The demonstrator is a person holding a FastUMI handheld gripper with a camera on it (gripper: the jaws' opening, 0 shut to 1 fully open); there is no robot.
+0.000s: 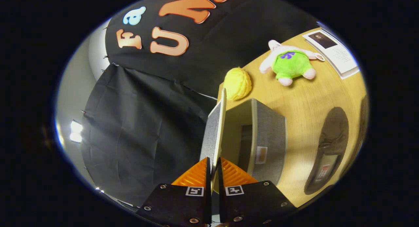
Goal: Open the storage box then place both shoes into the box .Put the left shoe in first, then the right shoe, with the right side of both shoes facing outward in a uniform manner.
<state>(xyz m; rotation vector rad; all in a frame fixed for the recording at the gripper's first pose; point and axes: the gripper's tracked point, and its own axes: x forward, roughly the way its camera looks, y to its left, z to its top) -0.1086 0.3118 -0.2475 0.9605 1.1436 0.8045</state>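
Gripper (212, 169) fingers clamped on lid (214, 128) edge of grey fabric storage box (265, 138), lid swung up, box interior exposed. Judged step: opening; carry lid fully back, keep pinch near edge. Dark shoe (330, 145) beside box on wooden table (304, 99). Beyond: yellow ball (238, 83), plush toy (289, 65) near table edge; open room between.

The thin lid panel (214, 128) of the grey fabric storage box (265, 138) hides the box's far wall; its lower edge disappears between the orange ribbed fingers (196, 176). The dark slipper-like shoe (329, 148) is blurred, its insole label illegible. The white printed sheet (332, 50) is partly cut off.
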